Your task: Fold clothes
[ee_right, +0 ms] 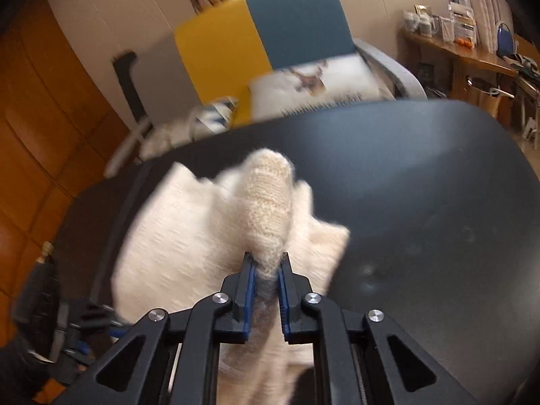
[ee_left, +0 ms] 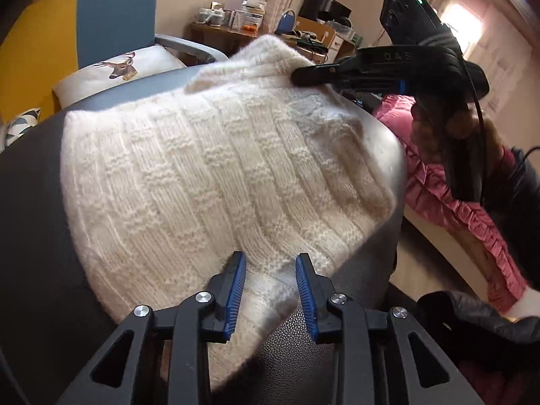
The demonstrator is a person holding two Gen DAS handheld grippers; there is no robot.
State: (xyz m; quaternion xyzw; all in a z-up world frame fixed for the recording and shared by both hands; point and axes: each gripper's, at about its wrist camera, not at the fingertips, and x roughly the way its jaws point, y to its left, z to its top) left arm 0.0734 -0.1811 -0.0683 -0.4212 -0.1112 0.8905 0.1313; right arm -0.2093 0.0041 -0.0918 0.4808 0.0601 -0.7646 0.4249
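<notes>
Dark and smooth, the round table point(ee_left: 30, 202) gives the knit a flat bed to be folded on, and the cream sweater point(ee_left: 209, 168) lies across most of it in the left wrist view, ribbed side up. Nearest that camera, the left gripper point(ee_left: 270, 270) sits low over the garment's near edge with its jaws released, a fold of wool lying loose between the blue pads; I judge it is placed there either to take that edge or to pin it while the other side is worked. Beyond it, at the far corner of the sweater, the right gripper point(ee_left: 303, 77) reaches in level with the cloth, and that corner stands lifted off the table. The right wrist view explains the lift: the right gripper point(ee_right: 266, 270) has its jaws clenched on a rolled hump of the wool, which rises ahead of the fingers, and the blur suggests motion. Whether this corner is being carried over for a fold or pulled out to straighten the piece cannot be settled. Farther back stand a blue and yellow chair point(ee_left: 114, 17) with a deer cushion point(ee_left: 121, 67) and a cluttered desk point(ee_left: 222, 30).
</notes>
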